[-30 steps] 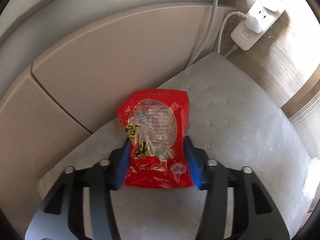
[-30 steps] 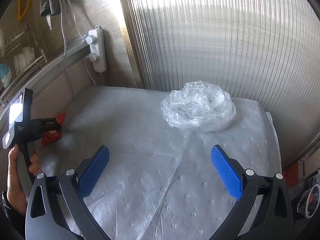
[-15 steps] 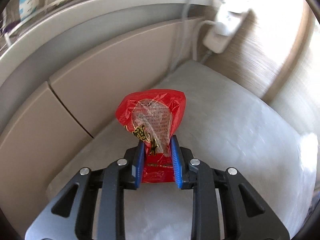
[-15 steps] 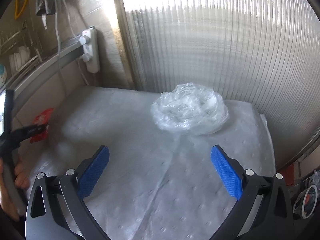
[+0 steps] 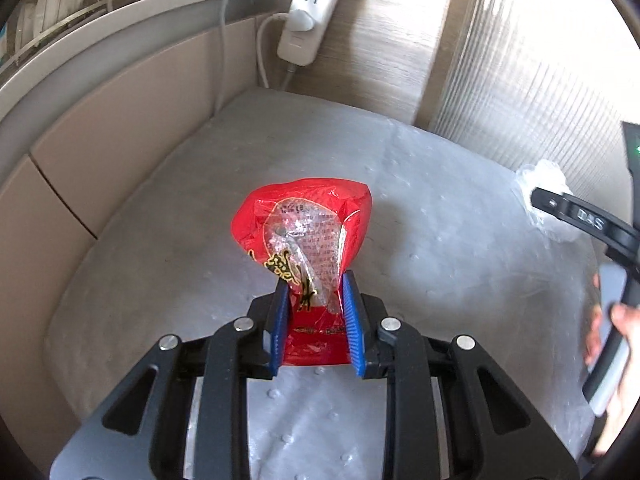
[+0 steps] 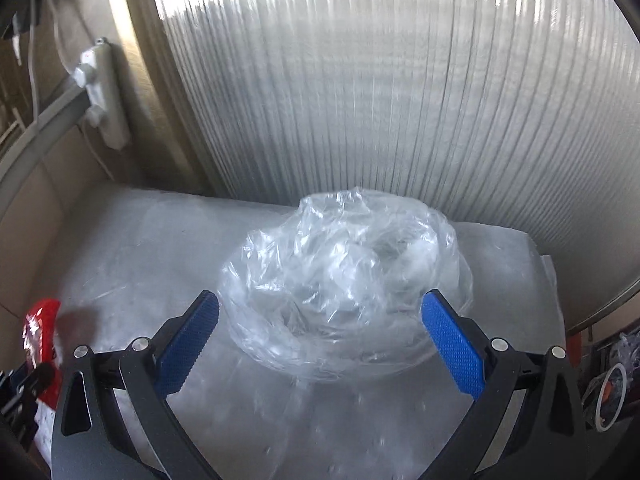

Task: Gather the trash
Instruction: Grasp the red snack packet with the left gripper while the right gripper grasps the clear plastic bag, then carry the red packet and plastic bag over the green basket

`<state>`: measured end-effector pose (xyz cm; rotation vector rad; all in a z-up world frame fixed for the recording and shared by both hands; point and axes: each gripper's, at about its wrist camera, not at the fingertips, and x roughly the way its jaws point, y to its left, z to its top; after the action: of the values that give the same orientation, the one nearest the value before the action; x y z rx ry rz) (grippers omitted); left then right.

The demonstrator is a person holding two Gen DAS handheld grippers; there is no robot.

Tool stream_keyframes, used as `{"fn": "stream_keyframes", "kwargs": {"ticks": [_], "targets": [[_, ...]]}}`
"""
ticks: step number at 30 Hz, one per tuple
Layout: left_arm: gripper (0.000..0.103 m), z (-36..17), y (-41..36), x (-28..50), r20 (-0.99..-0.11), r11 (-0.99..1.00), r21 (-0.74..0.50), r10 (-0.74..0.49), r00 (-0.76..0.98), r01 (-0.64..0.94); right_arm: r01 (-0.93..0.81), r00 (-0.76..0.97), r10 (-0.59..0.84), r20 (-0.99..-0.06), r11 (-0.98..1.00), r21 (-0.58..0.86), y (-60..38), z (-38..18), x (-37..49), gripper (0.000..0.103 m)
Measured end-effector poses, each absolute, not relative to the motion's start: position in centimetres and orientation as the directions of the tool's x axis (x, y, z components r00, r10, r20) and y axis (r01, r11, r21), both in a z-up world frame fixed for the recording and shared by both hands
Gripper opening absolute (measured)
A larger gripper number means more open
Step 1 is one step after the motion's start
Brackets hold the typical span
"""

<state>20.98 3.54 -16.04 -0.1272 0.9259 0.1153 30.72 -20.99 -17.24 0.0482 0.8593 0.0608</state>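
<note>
left wrist view: the left gripper sits at lower centre, its blue pads pinched narrow on the lower part of a red wrapper. the wrapper stands up out of the jaws, its crumpled top puffed above the pads, so the grip is low on the pack, likely because that end was the easiest to catch. behind it lies a grey mat that fills the middle of the frame. a power strip hangs on the wall at upper centre. at the right edge a hand carries the right gripper, whose black finger reaches over a clear bag at middle right.

right wrist view: the right gripper is spread wide at the bottom of the frame, one blue pad on each side of the clear bag, with no pad pressing on it. the bag sits rumpled at centre on the mat, close to the ribbed panel behind it. the wide spread fits the bag's bulk; it looks set either to pinch the rim or to hold the bag steady while the wrapper goes in. the wrapper shows at the lower left edge, well apart from the bag, with the power strip at upper left.
</note>
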Motion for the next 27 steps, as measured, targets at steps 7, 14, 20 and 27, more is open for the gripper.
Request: {"fn": "stream_keyframes", "kwargs": {"ticks": [7, 14, 20, 27], "targets": [[0.025, -15.9, 3.6, 20.3, -0.799, 0.989, -0.058, 0.038, 0.600, -0.139, -0.069, 0.644, 0.084, -0.760, 0.996, 0.051, -20.8, -17.3, 30.9, 0.030], [0.026, -15.1, 3.6, 19.4, -0.784, 0.992, -0.063, 0.018, 0.620, -0.108, -0.088, 0.674, 0.097, -0.732, 0.995, 0.051, -20.7, -15.8, 27.9, 0.013], [0.026, -13.5, 2.8, 16.1, -0.756, 0.997, -0.063, -0.023, 0.654, -0.039, -0.127, 0.732, 0.120, -0.671, 0.991, 0.039, -20.1, -12.6, 20.6, 0.013], [0.025, -12.1, 1.3, 11.3, -0.736, 0.997, -0.068, -0.069, 0.673, 0.028, -0.173, 0.749, 0.167, -0.641, 0.983, 0.054, -18.6, -11.3, 11.5, 0.013]]}}
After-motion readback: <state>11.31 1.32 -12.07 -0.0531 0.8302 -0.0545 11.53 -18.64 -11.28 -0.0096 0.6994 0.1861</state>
